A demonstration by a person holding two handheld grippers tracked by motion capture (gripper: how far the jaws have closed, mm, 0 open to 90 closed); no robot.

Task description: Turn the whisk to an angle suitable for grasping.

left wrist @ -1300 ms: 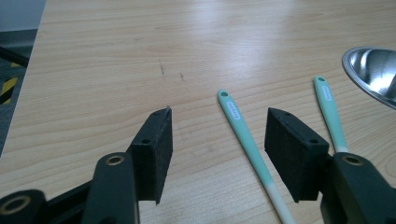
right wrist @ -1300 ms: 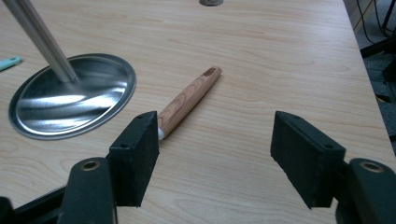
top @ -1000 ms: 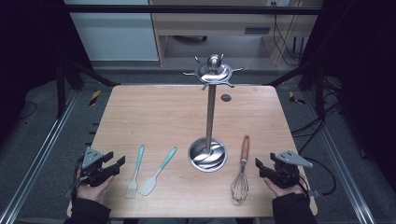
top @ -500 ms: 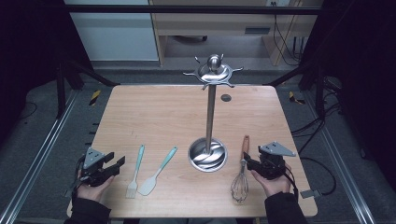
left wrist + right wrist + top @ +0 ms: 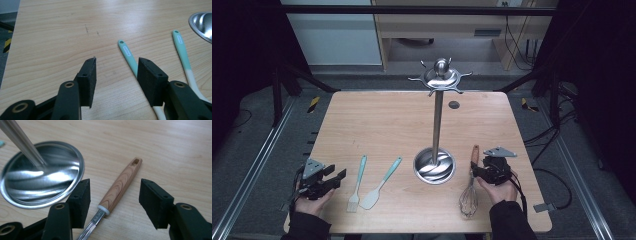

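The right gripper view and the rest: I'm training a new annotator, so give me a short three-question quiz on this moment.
1. True or false: the right gripper is shut on the wood-handled wire whisk.
2. Which lies nearer the round steel stand base: A, the teal-handled pastry brush, or B, the teal-handled white spatula?
3. Fill in: the left gripper is ____.

Key: 1 false; 2 B; 3 open.
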